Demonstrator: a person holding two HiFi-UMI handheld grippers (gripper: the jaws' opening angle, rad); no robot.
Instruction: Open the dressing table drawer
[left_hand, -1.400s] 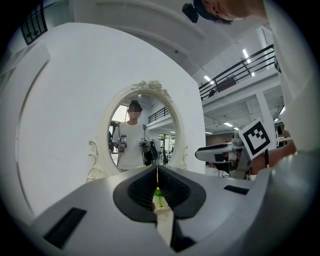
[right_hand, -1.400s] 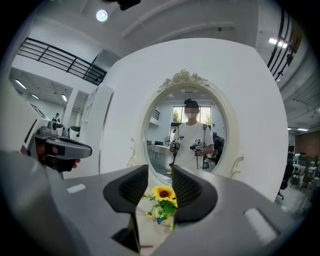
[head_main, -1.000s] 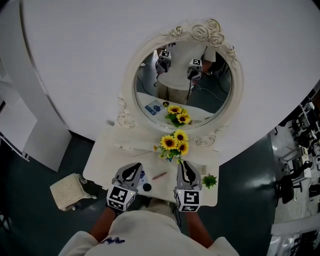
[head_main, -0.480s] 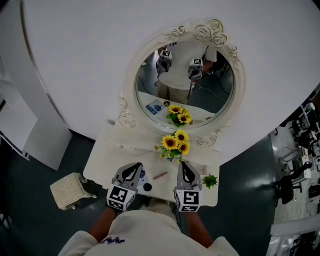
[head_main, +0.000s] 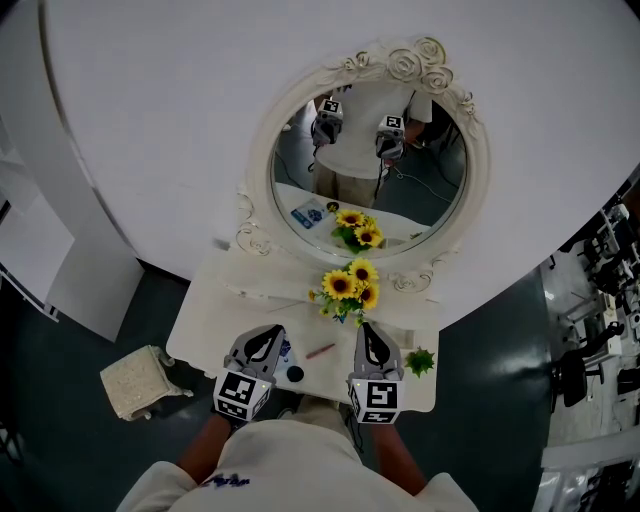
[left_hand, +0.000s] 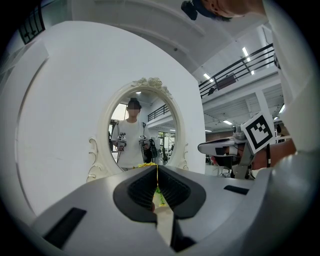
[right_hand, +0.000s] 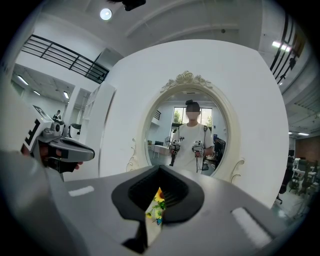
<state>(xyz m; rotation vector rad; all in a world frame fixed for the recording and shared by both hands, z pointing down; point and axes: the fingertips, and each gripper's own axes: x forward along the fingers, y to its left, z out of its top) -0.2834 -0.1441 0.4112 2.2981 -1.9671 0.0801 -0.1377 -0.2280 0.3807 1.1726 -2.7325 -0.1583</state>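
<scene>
The white dressing table (head_main: 205, 330) stands against a curved white wall, with an ornate oval mirror (head_main: 370, 160) above it and a bunch of sunflowers (head_main: 348, 288) at its back. Its drawer is hidden under the tabletop and my body. Over the table's front edge, my left gripper (head_main: 268, 336) and right gripper (head_main: 368, 332) are held side by side, both pointing at the mirror. In the left gripper view the jaws of the left gripper (left_hand: 157, 172) meet with nothing between them. The right gripper (right_hand: 160, 172) is also shut and empty.
On the tabletop between the grippers lie a pink pen (head_main: 319, 351) and a small black round thing (head_main: 294, 374). A green spiky thing (head_main: 418, 361) sits at the right. A pale stool (head_main: 140, 382) stands on the dark floor to the left of the table.
</scene>
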